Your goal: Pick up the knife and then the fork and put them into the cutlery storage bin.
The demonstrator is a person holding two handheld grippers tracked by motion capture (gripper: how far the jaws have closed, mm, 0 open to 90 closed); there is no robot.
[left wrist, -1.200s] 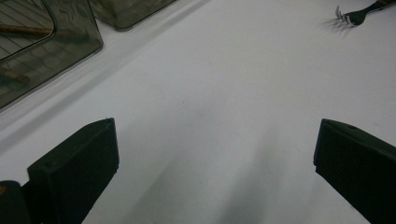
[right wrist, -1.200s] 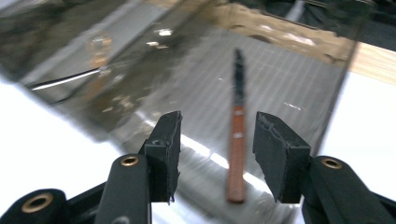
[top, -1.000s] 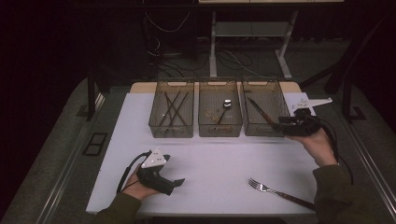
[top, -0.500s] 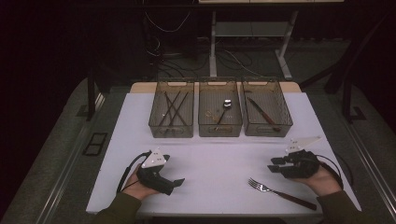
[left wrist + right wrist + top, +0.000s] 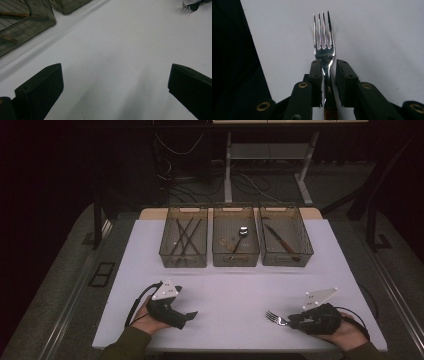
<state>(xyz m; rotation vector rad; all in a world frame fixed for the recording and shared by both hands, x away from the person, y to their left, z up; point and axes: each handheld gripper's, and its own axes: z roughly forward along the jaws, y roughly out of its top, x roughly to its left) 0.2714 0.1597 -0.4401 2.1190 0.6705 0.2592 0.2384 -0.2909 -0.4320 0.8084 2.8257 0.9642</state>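
The right gripper has been closing its fingers around the fork neck, near right on the table; a slight gap remains. Lift and binning remain. The left gripper rests wide open, empty.

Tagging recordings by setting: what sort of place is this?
Probably a lab or recording workspace: a white table bearing three mesh bins of sorted cutlery, cables and bare desk legs in the dark behind.

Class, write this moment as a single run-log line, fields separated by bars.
right gripper: jaws just closing around fork neck, small gap on one side | left gripper: open, idle on table | fork: lying flat
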